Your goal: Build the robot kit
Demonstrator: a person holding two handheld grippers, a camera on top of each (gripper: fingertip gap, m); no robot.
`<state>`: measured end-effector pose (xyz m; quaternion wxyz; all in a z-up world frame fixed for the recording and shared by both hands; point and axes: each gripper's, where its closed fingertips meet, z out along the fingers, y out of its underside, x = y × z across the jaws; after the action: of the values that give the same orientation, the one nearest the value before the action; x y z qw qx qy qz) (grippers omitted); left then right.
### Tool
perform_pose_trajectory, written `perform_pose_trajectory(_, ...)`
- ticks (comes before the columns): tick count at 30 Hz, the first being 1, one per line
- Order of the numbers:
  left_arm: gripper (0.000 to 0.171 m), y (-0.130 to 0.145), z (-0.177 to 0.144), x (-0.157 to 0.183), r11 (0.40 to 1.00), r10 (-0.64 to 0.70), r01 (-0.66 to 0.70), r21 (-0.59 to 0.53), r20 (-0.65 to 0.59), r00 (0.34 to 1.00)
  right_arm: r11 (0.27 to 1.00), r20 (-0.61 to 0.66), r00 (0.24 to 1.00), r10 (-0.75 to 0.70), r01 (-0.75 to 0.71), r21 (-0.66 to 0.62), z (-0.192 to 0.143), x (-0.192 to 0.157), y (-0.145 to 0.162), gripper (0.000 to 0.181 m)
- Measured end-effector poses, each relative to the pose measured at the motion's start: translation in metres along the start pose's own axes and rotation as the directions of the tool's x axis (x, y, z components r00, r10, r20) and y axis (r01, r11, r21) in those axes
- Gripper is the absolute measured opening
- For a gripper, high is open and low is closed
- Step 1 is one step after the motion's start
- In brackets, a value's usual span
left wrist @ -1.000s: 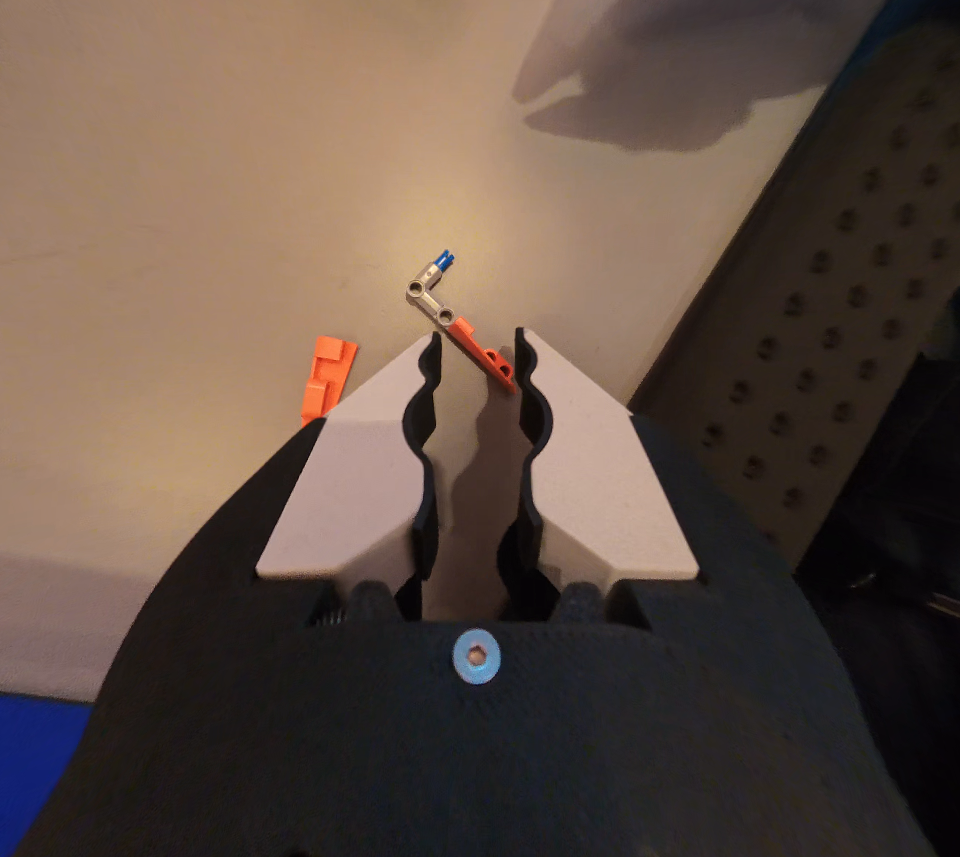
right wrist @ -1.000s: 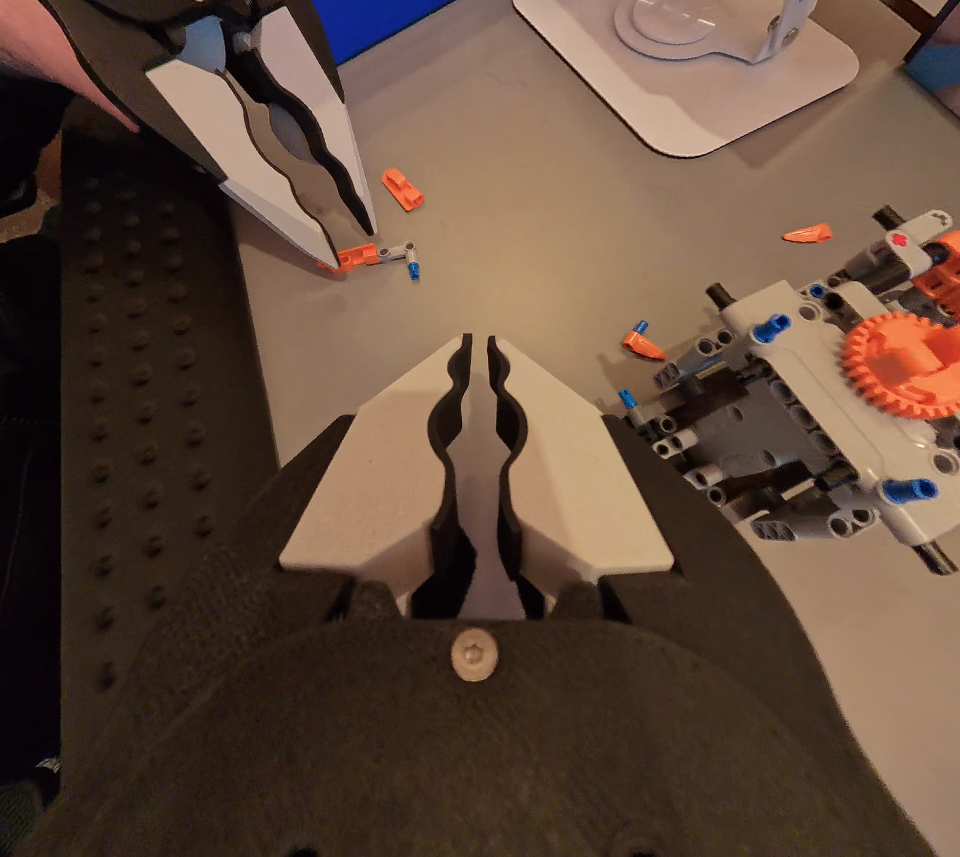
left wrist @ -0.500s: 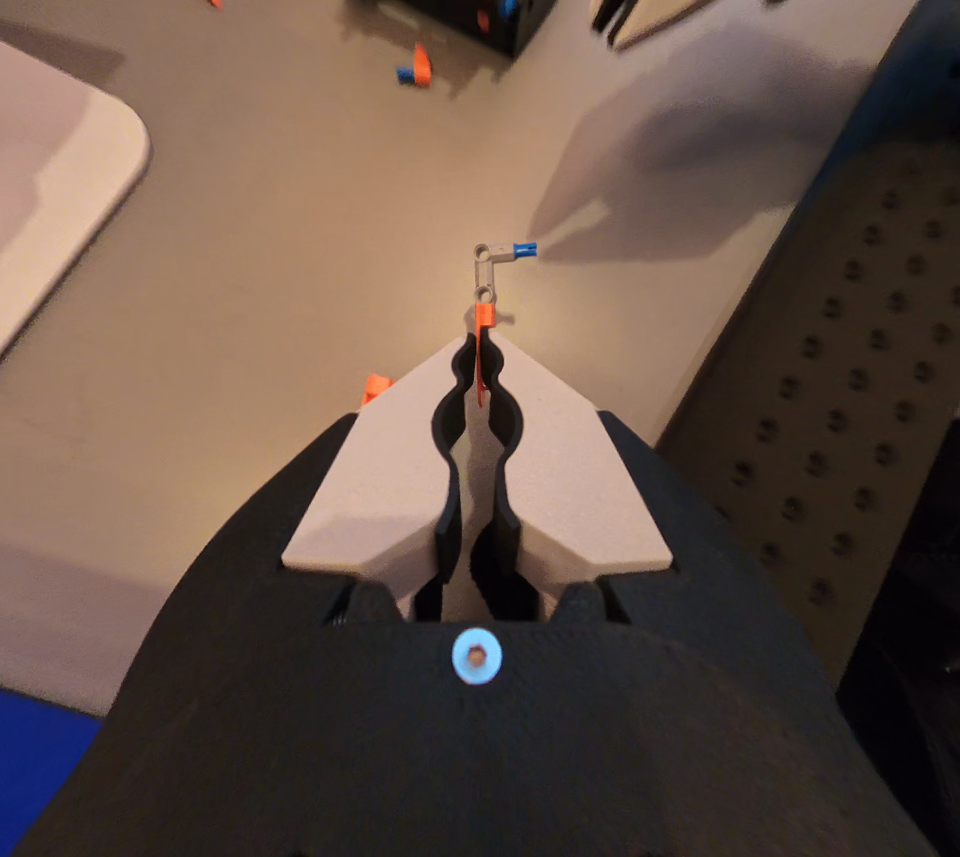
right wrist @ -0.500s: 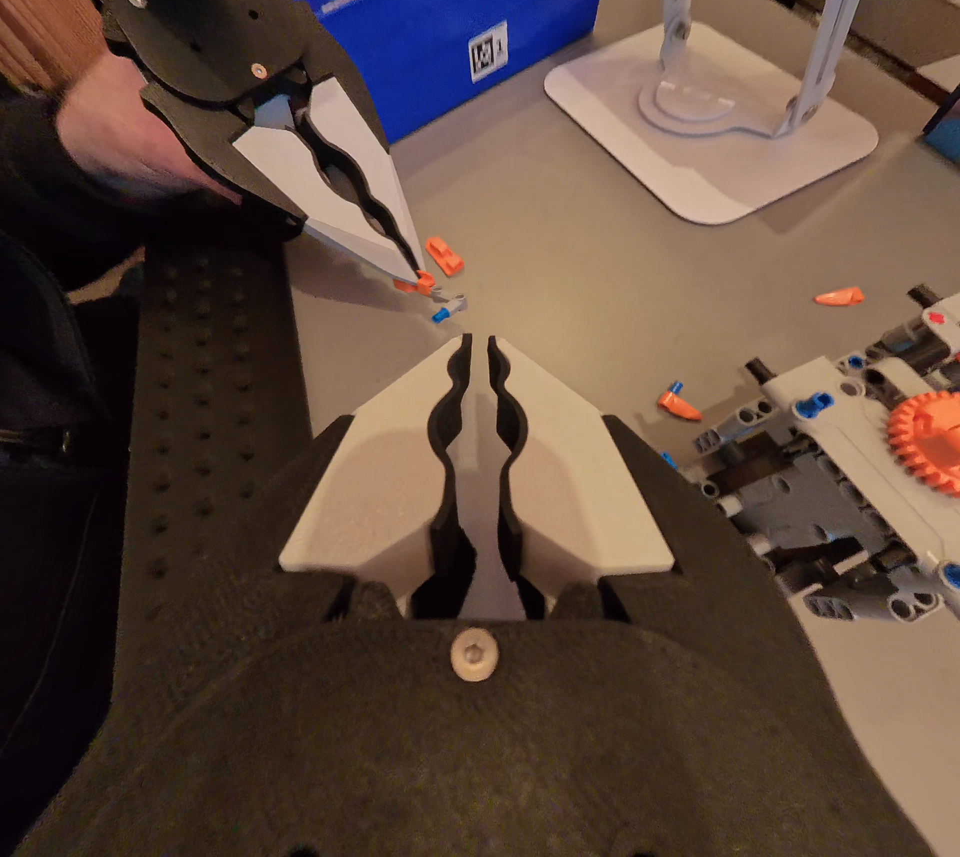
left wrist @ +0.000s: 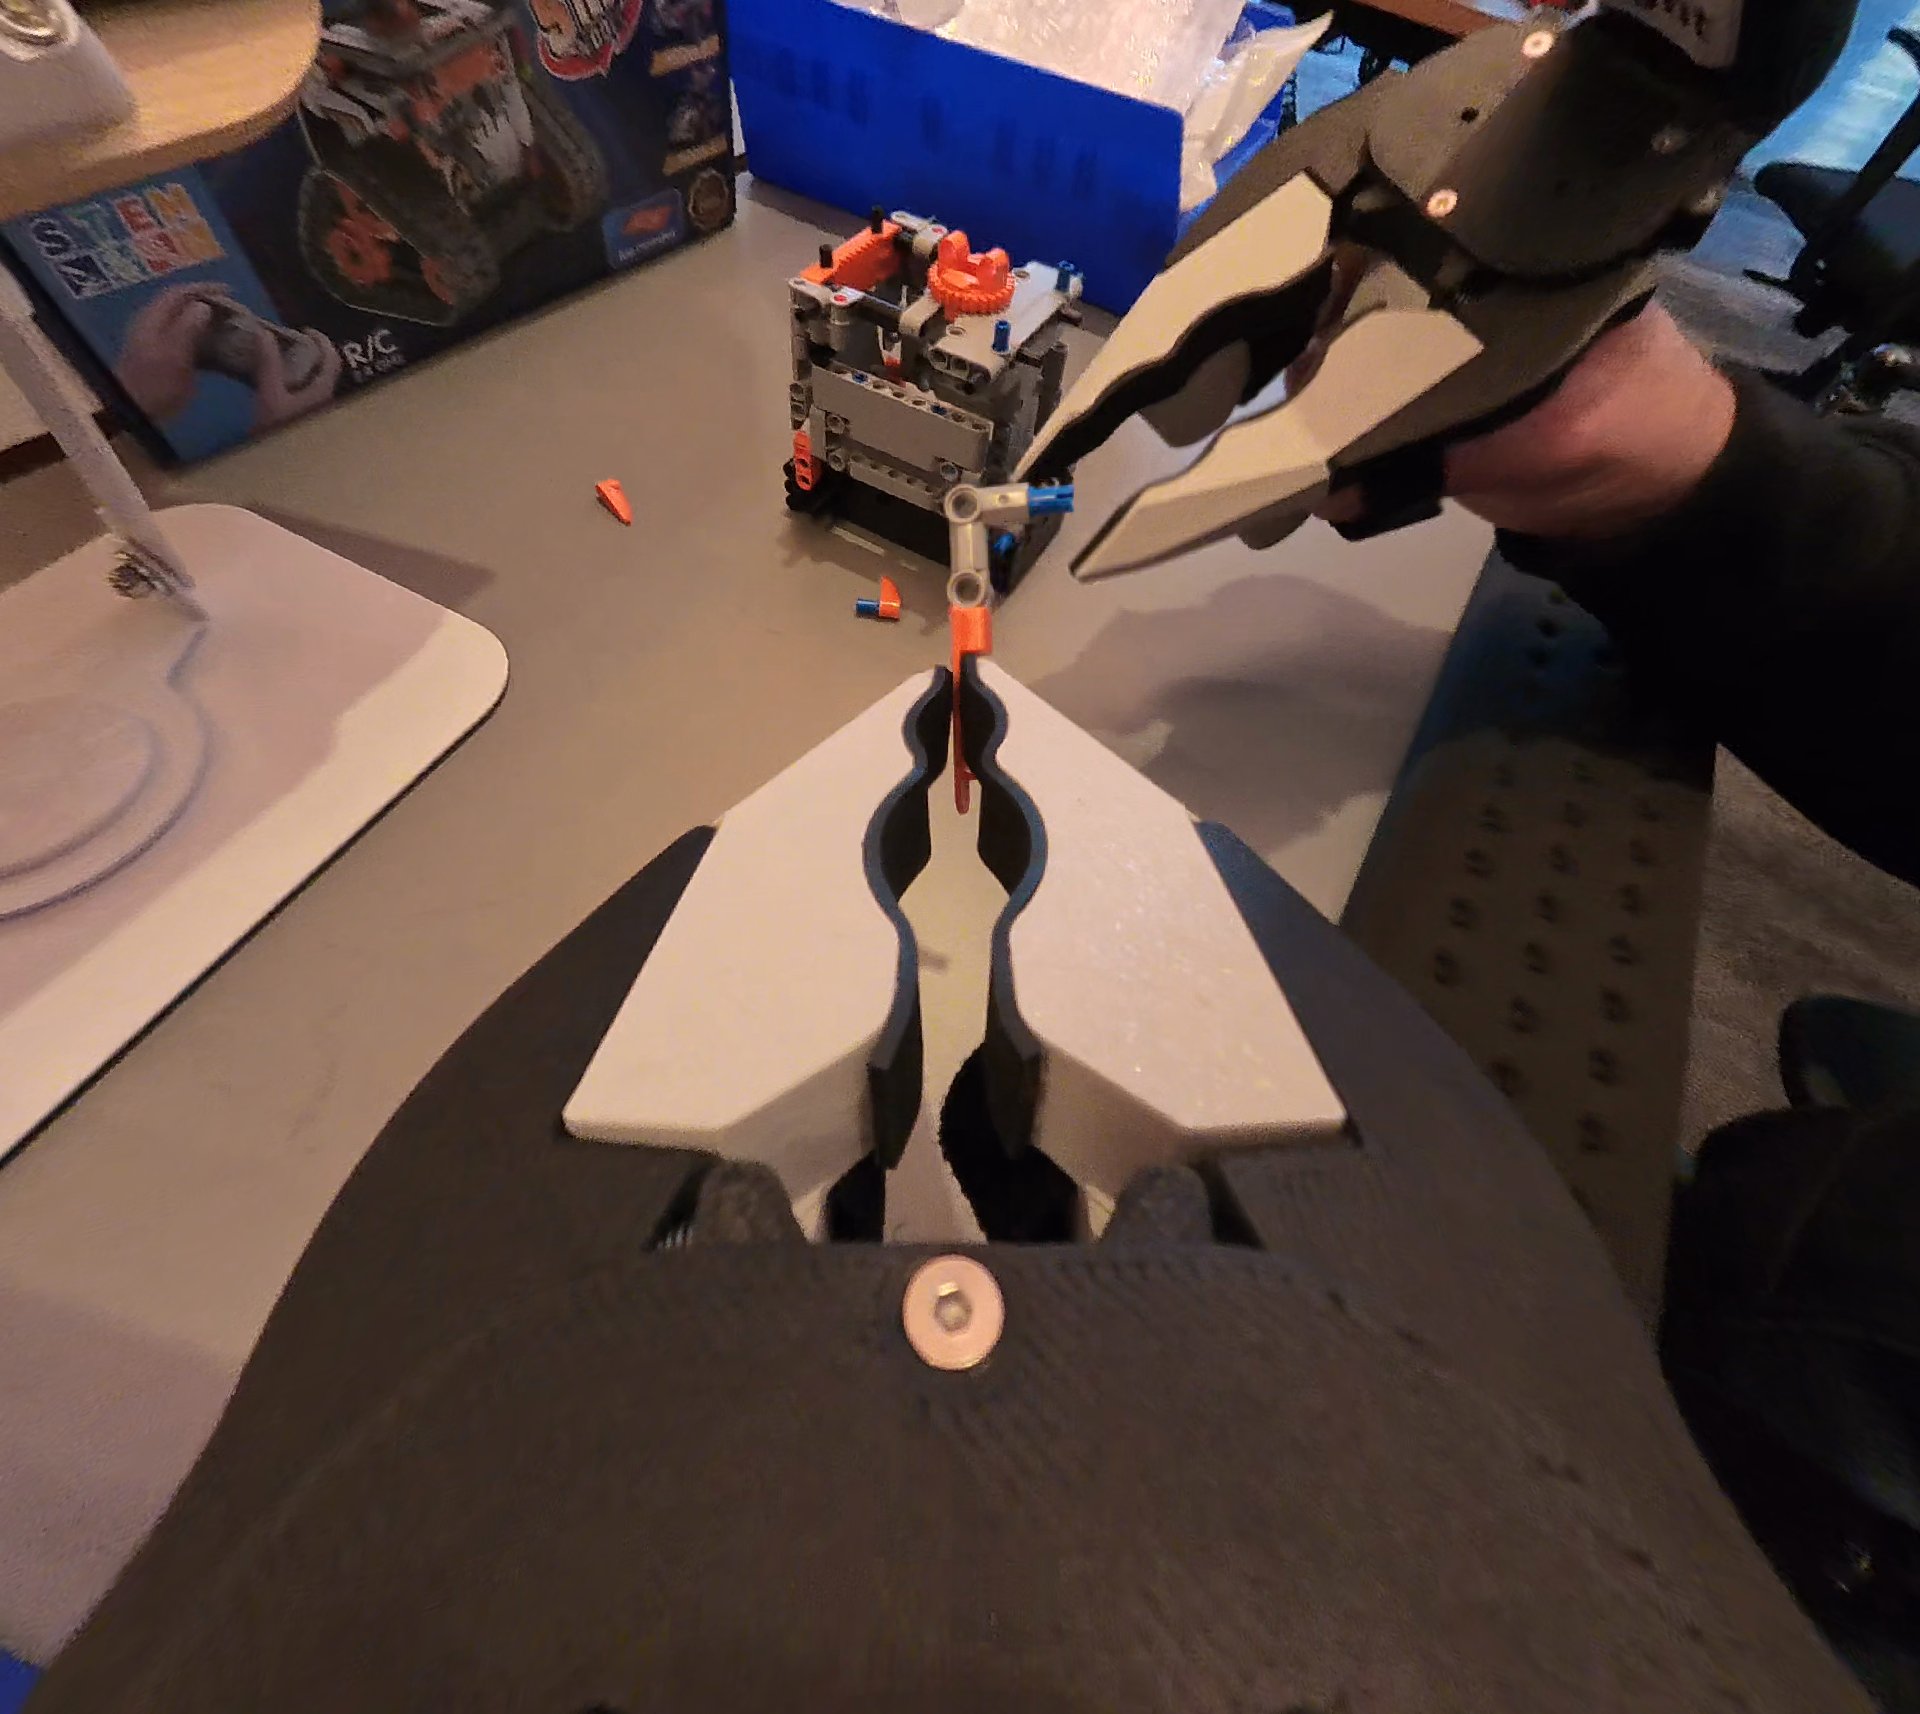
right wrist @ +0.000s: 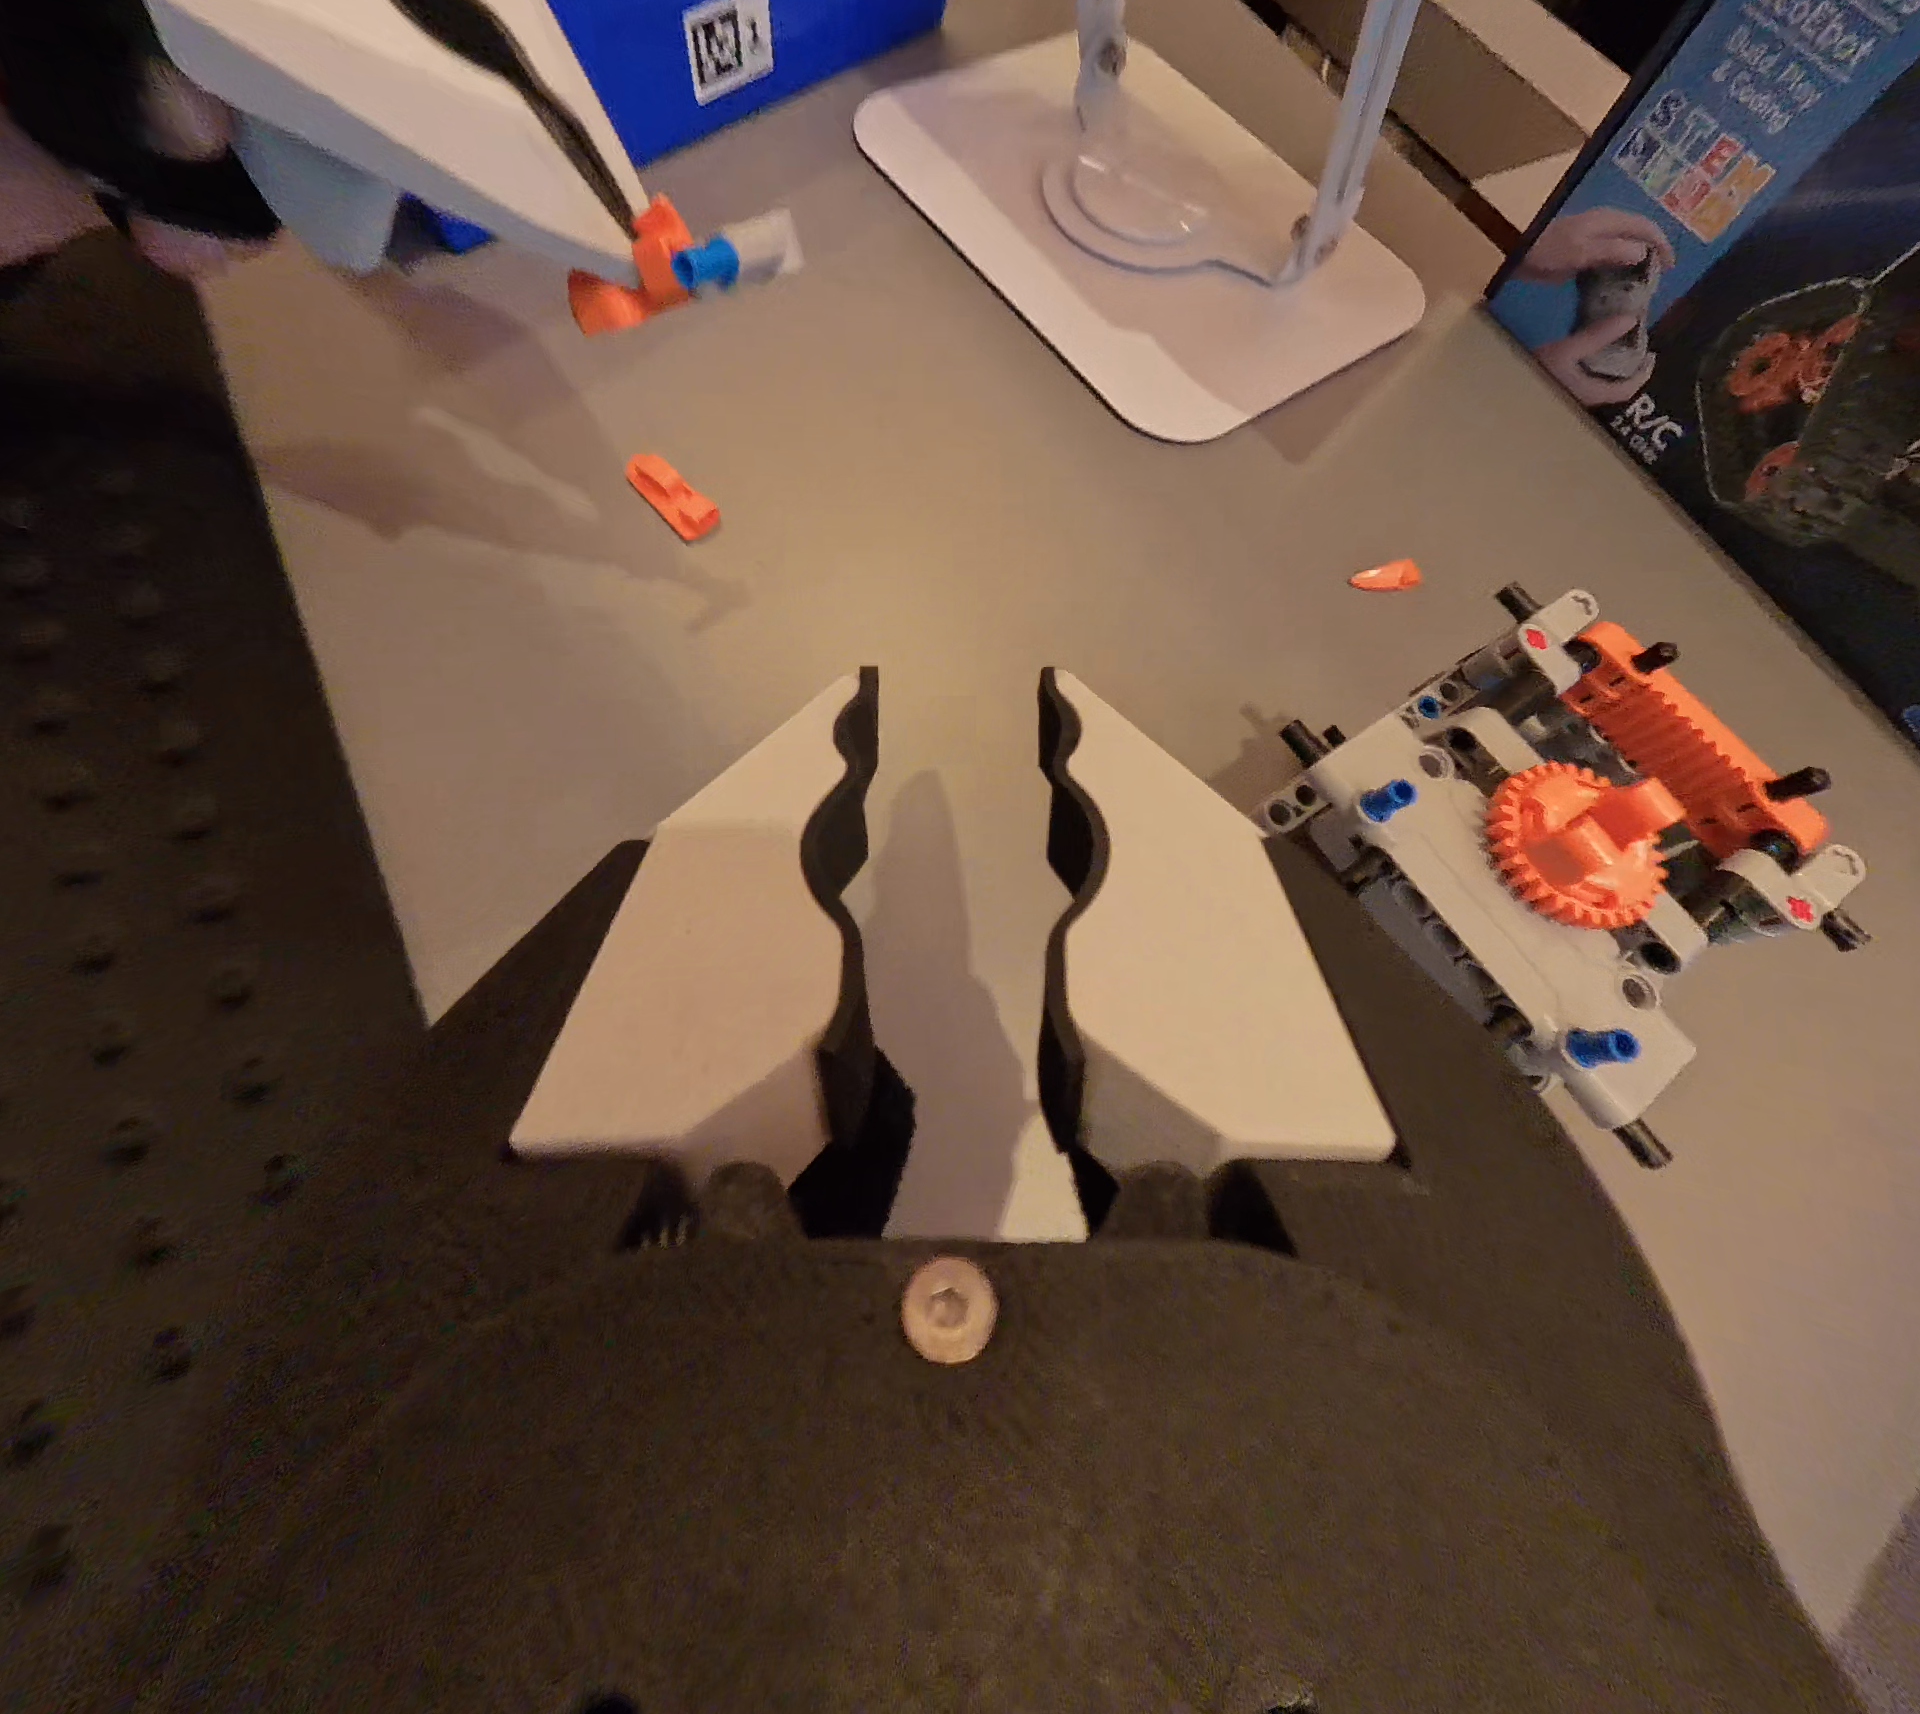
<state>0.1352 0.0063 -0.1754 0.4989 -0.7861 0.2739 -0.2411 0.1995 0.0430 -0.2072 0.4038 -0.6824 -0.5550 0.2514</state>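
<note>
Above the grey table (left wrist: pixel 644 729), catalogued for you:
Left gripper (left wrist: pixel 958 677): pinching the orange beam with grey elbow connector (left wrist: pixel 968 558) and blue pin (left wrist: pixel 1047 498).
Right gripper (right wrist: pixel 958 690): spread, empty, its tips near that pin.
Step, as it looks: you present the piece.
Next move would call for: exact alignment.

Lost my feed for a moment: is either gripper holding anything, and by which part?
The left gripper pinches the small assembly's orange piece, leaving its grey angled connector and blue pin free. The right gripper is open and empty.
</note>
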Motion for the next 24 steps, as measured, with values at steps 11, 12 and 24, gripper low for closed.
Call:
perform_pose_trajectory(11, 0.0, 0.003, -0.004, -0.006, 0.996, -0.071, 0.074, 0.047, -0.046, 0.996, 0.962, -0.121, 0.988, -0.094, 0.059, -0.267, 0.049, 0.015, 0.043, 0.042)
perform_pose_trajectory(12, 0.0, 0.003, -0.004, -0.006, 0.995, -0.08, 0.082, 0.049, -0.054, 0.995, 0.953, -0.15, 0.983, -0.105, 0.056, -0.299, 0.052, 0.02, 0.046, 0.044)
perform_pose_trajectory(24, 0.0, 0.005, -0.006, -0.007, 0.993, -0.104, 0.107, 0.049, -0.064, 0.992, 0.901, -0.231, 0.963, 0.139, -0.22, -0.374, 0.076, 0.031, 0.057, 0.06)
